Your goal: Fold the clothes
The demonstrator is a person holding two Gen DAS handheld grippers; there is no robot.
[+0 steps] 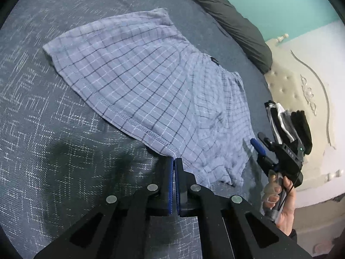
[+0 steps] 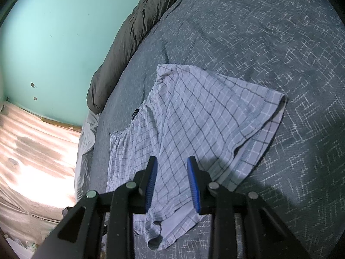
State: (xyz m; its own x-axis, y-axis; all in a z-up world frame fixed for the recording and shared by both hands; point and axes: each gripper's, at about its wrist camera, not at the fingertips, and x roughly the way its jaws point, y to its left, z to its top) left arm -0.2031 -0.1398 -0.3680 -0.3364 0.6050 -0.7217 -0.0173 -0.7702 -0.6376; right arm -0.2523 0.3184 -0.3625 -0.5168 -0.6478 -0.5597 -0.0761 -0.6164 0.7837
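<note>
Checked shorts (image 1: 151, 82) lie flat on the bed (image 1: 54, 140), waistband on the far side toward the dark duvet roll (image 1: 232, 21), leg hems toward the person.

Left gripper (image 1: 174, 161): jaws pressed together right at the near hem corner. The fabric edge meets the tips, but whether cloth is actually pinched between them I can't tell. Right gripper (image 2: 171, 161): jaws spread, hovering over the other leg with cloth directly ahead and below, nothing clamped. In the left view it sits off to the right of the left jaws, at the shorts' right edge, held by a bare hand (image 1: 280, 202).

Judgement: this is the grab-both-hem-corners stage before folding.
- Confirm the left pinch has both layers, not just the top one; the hem gapes open in the right view, so a single-layer grab looks likely.
- Drop the right jaws onto the hem edge just below the tips and close there, not mid-panel.
- Lift both corners evenly and carry them away from the jaws toward the waistband.

Room: plenty of open bedspread left of and beyond the left jaws. Bed edge and headboard (image 1: 301, 90) sit close on the right jaws' outer side, so keep travel inward.
</note>
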